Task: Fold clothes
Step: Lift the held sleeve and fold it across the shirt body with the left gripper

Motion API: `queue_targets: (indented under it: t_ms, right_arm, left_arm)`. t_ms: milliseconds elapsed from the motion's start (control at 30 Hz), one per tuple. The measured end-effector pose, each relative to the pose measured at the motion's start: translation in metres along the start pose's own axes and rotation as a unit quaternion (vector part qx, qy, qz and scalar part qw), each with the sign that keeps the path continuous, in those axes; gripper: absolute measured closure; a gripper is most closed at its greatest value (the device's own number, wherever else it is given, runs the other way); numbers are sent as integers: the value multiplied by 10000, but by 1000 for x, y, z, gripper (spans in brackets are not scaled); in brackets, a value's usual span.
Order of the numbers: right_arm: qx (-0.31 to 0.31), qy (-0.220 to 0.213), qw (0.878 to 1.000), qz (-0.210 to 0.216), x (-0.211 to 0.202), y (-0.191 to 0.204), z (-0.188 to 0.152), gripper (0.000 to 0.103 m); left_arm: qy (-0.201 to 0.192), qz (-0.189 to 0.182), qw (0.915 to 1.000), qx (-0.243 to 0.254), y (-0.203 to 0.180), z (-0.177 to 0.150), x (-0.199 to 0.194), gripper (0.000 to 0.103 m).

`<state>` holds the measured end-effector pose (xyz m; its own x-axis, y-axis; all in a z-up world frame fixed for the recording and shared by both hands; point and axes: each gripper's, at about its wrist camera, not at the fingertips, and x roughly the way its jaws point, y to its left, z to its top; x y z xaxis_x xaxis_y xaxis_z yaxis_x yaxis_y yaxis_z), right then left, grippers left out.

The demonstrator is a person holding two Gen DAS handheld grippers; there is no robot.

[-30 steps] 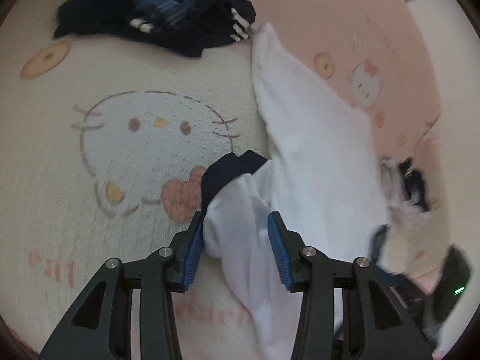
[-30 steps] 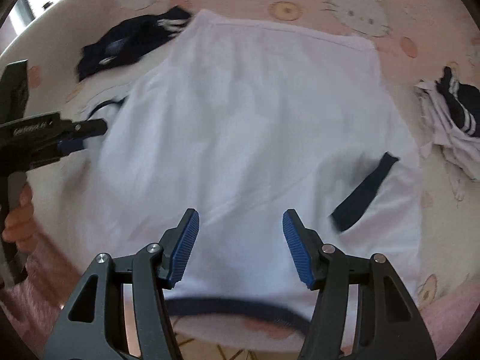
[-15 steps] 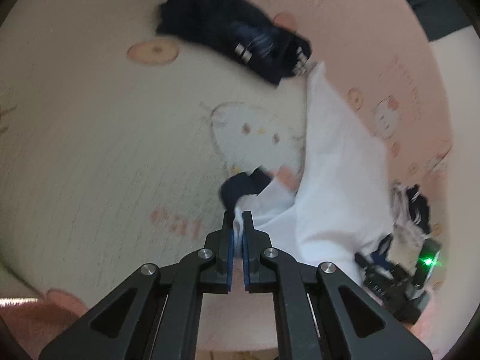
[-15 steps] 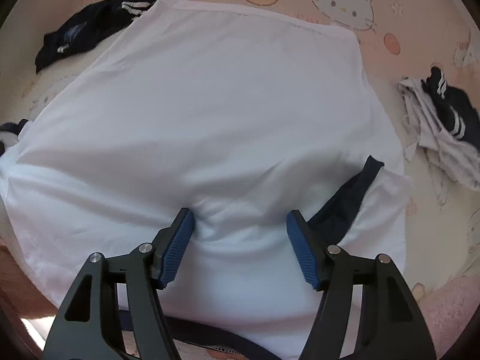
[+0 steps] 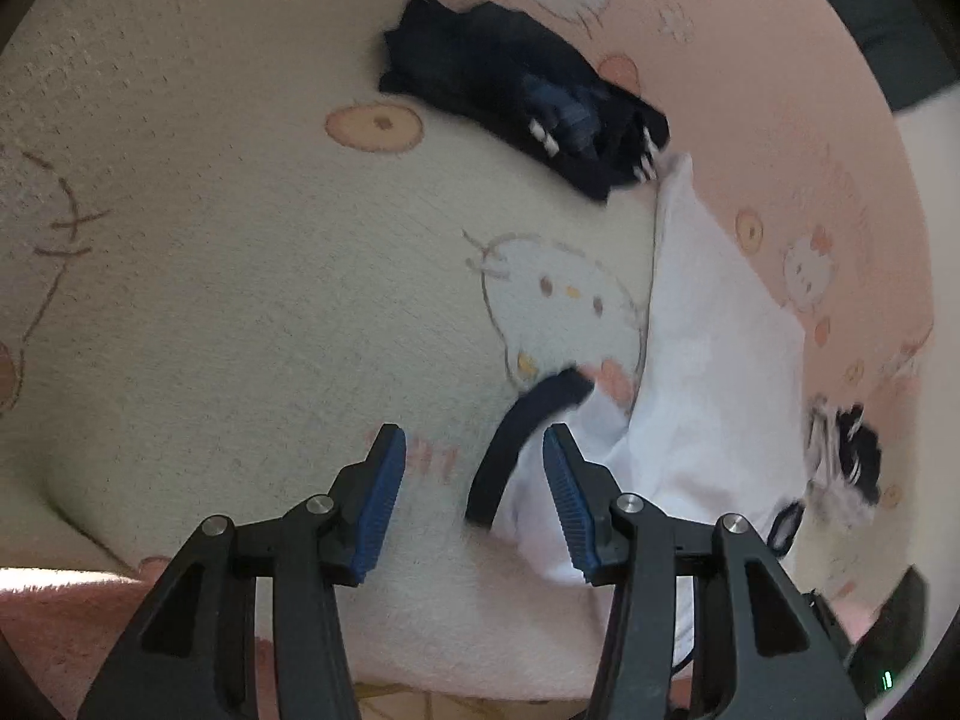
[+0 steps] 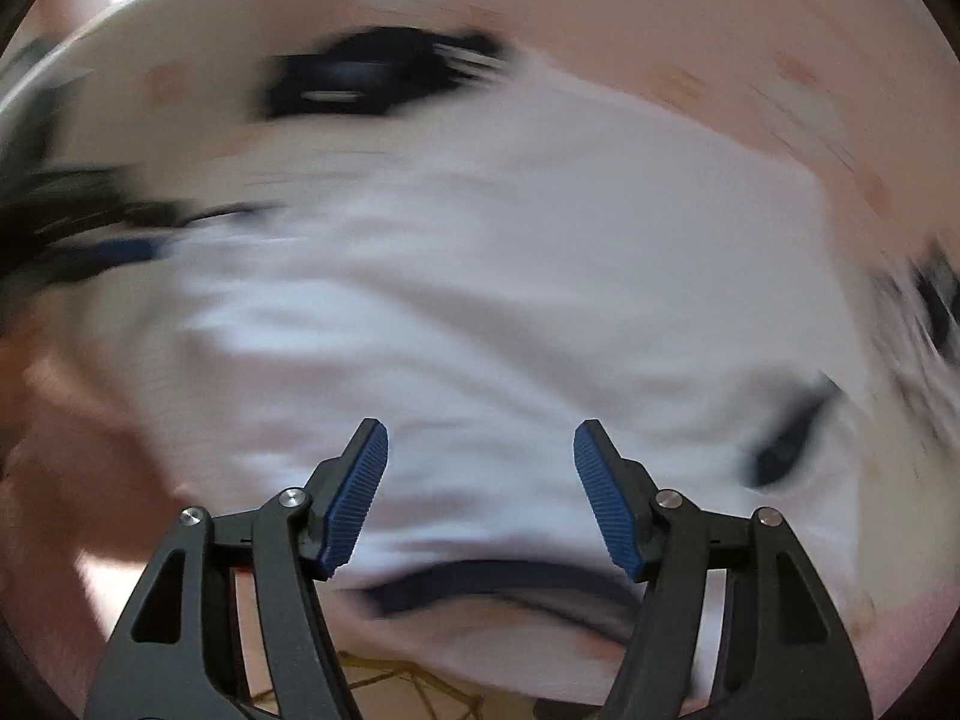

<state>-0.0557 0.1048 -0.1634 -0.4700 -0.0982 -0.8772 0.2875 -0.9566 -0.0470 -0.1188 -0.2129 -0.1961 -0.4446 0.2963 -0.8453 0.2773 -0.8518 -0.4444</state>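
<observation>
Blur smears the right wrist view; the right gripper (image 6: 480,450) hangs spread over the white T-shirt (image 6: 480,276). The left gripper (image 5: 474,462) is spread too, the shirt's navy sleeve cuff (image 5: 522,426) between its fingers, a dark garment (image 5: 516,102) at twelve o'clock.

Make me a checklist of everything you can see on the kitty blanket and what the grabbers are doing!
Surface: cream and pink cartoon-cat blanket.
Job's things: white shirt with navy trim, lying spread out; its sleeve cuff lies just ahead of the left gripper.
Clutter: dark navy garment beyond the shirt; crumpled white and navy clothes on its far side.
Grippers: left gripper open, holding nothing; right gripper open over the shirt, view blurred.
Cables: nothing seen.
Surroundings: dark device with a green light at the edge.
</observation>
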Motion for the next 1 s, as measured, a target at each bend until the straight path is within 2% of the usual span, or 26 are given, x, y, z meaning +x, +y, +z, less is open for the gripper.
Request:
queue_targets:
  t_ms: [133,200,233,333,433,533,600,667,767,833,900,967,1000]
  right_arm:
    - [-1008,-40,9949,44,9,51,-4,37]
    - [-1311,-42,9914,12,13,64,-7,41]
    - [-1260,-25,9920,-60,16,57,-10,52]
    - [-664,-41,9978,-4,14,26,-1,65]
    - [-193,-183,9995,-190,3,-4,3,65]
    - [320,-93,9994,-53,0,-26,5,63]
    - [453,-33,9989,-99,4,-31,5,62]
    - [619,-47,9981,-42,12,-38,15,62]
    - [986,-127,9950,63,4,-56,21,62]
    - [989,-43,9949,196,4,-62,25,60]
    - [616,335,9958,592,10,-55,25,59]
    - [249,549,9947,834,10,-49,24,59]
    - [212,470,9947,884,4,-48,25,59]
  left_arm:
    - [302,-656,9968,328,-10,-10,3,53]
    - [325,-349,9975,519,-11,-12,7,53]
    - [322,-295,9979,488,-8,-12,8,55]
    - [-2,-528,9982,277,0,-1,-5,55]
    - [-387,-409,9969,556,-5,7,-19,55]
    - [-30,-383,9953,889,-12,9,-6,55]
    - [408,-522,9913,1141,-20,5,10,55]
    - [638,-708,9849,1445,-31,-1,16,55]
    - [805,-893,9709,2073,-51,-13,16,54]
    - [987,-1148,9614,2298,-62,-21,21,54]
    - [1216,-1601,9517,2319,-68,-25,25,53]
    - [1343,-1701,9513,2193,-66,-24,31,52]
    - [1396,-1713,9520,2119,-64,-23,34,51]
